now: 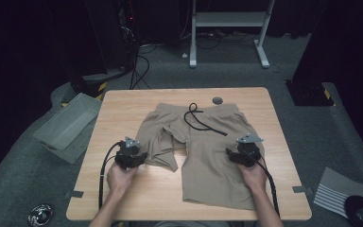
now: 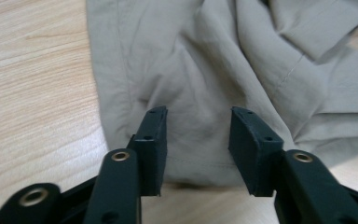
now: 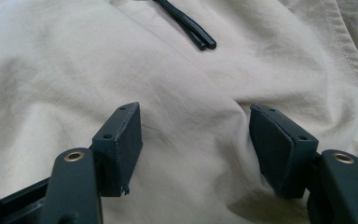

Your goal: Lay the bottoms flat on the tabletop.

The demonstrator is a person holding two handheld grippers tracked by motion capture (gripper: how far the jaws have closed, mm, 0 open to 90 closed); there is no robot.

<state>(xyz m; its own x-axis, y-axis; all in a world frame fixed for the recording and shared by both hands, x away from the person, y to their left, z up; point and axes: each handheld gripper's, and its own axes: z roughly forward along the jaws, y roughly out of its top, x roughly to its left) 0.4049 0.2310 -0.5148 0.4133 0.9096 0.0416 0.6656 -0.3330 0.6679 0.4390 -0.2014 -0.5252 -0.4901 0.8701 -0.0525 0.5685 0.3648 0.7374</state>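
Beige shorts (image 1: 203, 142) lie spread on the wooden table (image 1: 118, 109), waistband at the far side, with a black drawstring (image 1: 201, 120) looped across the front. My left gripper (image 1: 142, 155) sits at the hem of the crumpled left leg. In the left gripper view its jaws (image 2: 198, 116) stand open over the hem fabric (image 2: 196, 60), pads clear of it. My right gripper (image 1: 232, 156) rests on the right leg. Its jaws (image 3: 196, 114) are open over the cloth (image 3: 74, 60), a small fold beside one pad, and the drawstring's ends (image 3: 200, 39) lie just beyond.
A small grey round disc (image 1: 217, 100) sits on the table behind the waistband. A grey plastic bin (image 1: 68, 125) stands on the floor at the left. White frame legs (image 1: 227, 23) and cables lie beyond the table's far edge.
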